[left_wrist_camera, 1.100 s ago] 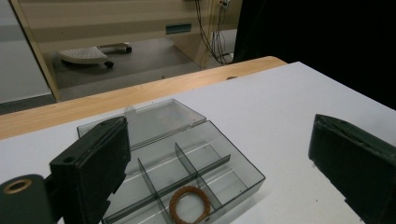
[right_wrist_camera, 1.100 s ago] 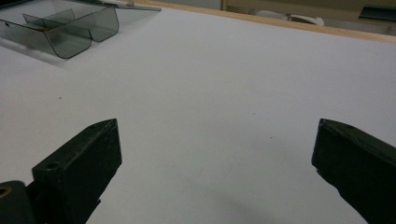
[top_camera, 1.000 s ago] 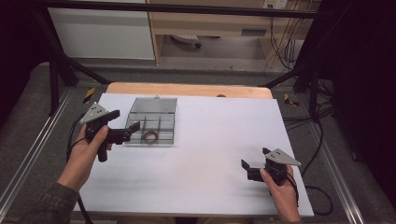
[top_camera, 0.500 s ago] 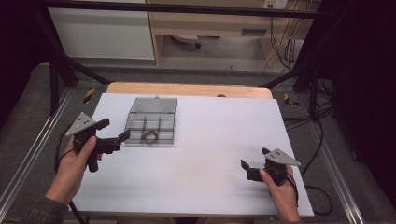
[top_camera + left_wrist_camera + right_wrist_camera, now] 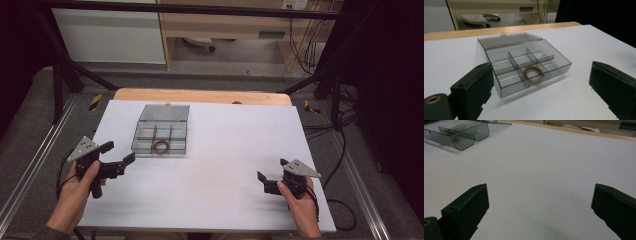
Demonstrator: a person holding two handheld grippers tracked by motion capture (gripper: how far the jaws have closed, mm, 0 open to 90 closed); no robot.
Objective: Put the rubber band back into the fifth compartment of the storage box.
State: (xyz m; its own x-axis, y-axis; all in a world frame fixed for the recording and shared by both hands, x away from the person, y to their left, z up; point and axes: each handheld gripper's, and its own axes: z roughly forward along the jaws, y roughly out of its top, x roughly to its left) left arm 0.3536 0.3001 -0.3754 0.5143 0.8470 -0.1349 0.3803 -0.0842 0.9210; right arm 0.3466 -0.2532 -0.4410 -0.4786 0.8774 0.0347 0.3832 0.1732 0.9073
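A clear grey compartment box (image 5: 161, 131) lies open on the white table, its lid (image 5: 165, 113) flat behind it. A brown beaded bracelet (image 5: 161, 146) rests in a front middle compartment, also seen in the left gripper view as the bracelet (image 5: 533, 73) inside the box (image 5: 554, 60). My left gripper (image 5: 118, 153) is open and empty, hovering left of and nearer than the box. My right gripper (image 5: 270, 169) is open and empty near the table's front right. In the right gripper view the box (image 5: 461, 135) shows at the far upper left.
The white table top (image 5: 225, 145) has a wooden strip (image 5: 200, 96) along its far edge. Metal frame rails (image 5: 30, 165) run along both sides. Cables (image 5: 345, 150) hang off the right side. A cabinet and shelf stand beyond the table.
My left gripper has drawn back from the box, moving left and toward the person. The right gripper has stayed where it was. The bracelet lies in the box throughout.
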